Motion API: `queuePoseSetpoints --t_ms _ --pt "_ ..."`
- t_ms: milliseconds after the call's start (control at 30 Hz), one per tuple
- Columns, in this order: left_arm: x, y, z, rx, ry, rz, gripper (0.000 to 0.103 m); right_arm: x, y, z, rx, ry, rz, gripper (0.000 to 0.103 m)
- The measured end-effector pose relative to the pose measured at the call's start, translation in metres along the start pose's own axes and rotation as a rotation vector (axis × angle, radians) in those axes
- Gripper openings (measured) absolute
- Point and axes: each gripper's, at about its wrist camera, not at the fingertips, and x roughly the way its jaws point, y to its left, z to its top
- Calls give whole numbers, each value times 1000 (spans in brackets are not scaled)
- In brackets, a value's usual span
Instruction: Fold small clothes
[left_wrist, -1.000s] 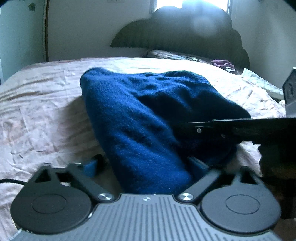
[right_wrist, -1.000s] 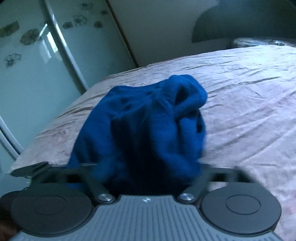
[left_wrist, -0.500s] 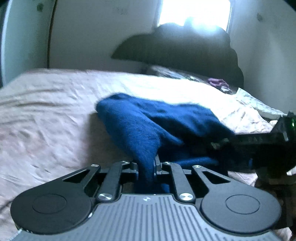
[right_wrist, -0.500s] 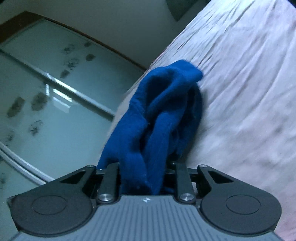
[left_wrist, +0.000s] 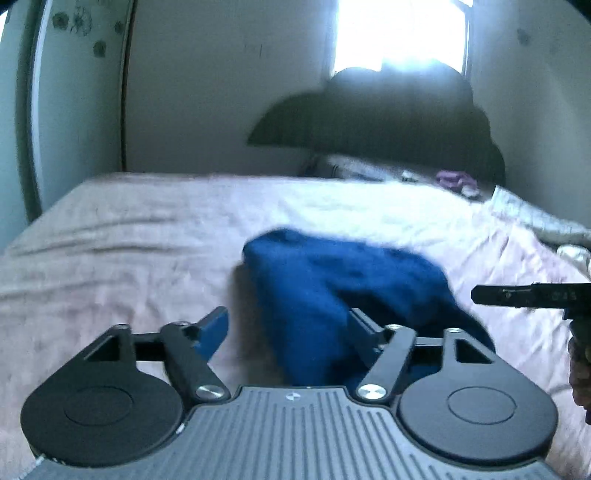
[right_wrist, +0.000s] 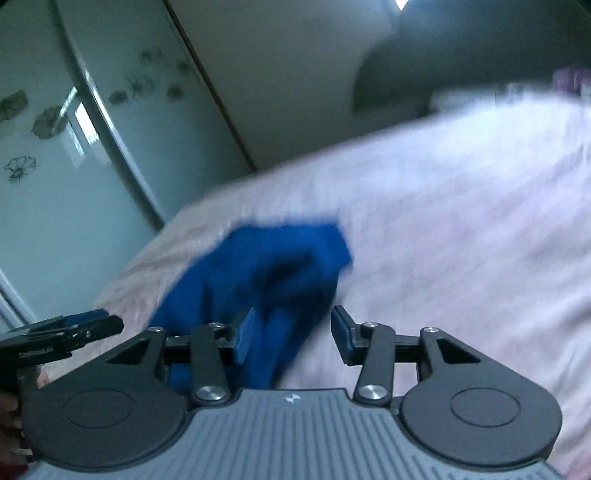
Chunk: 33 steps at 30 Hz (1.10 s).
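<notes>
A small dark blue fleece garment (left_wrist: 343, 280) lies bunched on the pink bedsheet (left_wrist: 129, 251). My left gripper (left_wrist: 288, 328) is open, its jaws spread around the garment's near edge, which lies loose between them. In the right wrist view the same garment (right_wrist: 266, 273) lies in front of my right gripper (right_wrist: 291, 332), which is open with cloth loose between its blue pads (right_wrist: 243, 336). Each gripper's tip shows in the other view: the right one in the left wrist view (left_wrist: 524, 295), the left one in the right wrist view (right_wrist: 66, 328).
A dark scalloped headboard (left_wrist: 388, 122) and pillows (left_wrist: 369, 170) stand at the far end under a bright window. A purple item (left_wrist: 454, 181) lies by the pillows. A glass wardrobe door with flower prints (right_wrist: 55, 147) runs along the left of the bed.
Both grippers were shut on the blue garment half a second ago; both have now opened and let it drop onto the bed. The views are blurred by motion.
</notes>
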Motion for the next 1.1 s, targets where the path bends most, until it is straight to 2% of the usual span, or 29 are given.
queuePoseSetpoints --t_ms 100,167,200,267,300,333,433,500,567,633,667,733,800,867,900,967,1033,1100 --pt "24 -15 7 39 27 7 77 15 18 19 -59 -25 56 45" --pt "46 -23 -3 48 108 12 71 40 29 17 -84 30 106 45" --pt "56 -22 -11 46 149 5 67 52 35 11 -105 65 110 45" --pt "68 -16 -27 23 214 14 66 70 39 -2 -163 121 41 44" --pt "66 -10 -33 -14 213 8 67 76 39 -7 -176 143 -5 44" --pt "60 -3 -34 -46 208 -5 67 73 35 -12 -159 137 -8 44" --pt "45 6 -31 -83 188 6 68 47 40 -14 -107 83 53 45" --pt "37 6 -31 -88 170 14 68 35 44 -16 -115 62 54 45" --pt "36 1 -33 -71 177 14 68 37 48 -22 -143 87 46 47" --pt "31 -6 -36 -48 174 32 68 44 46 -33 -168 162 16 48" --pt "28 -8 -35 -32 160 30 68 43 45 -35 -168 158 -2 48" --pt "22 -15 -30 0 123 23 72 35 47 -25 -152 106 3 48" --pt "24 -20 -22 17 95 17 81 29 49 -6 -151 35 6 48" --pt "28 -30 -17 40 90 -12 84 35 53 14 -177 -3 18 51" --pt "31 -36 -18 60 99 -31 86 42 52 19 -184 1 30 58" --pt "35 -47 -25 96 120 -33 86 71 43 22 -176 84 28 70" --pt "35 -56 -35 140 134 10 86 96 36 12 -165 182 -46 70" --pt "28 -60 -43 174 124 42 87 81 44 -1 -184 123 -63 71"
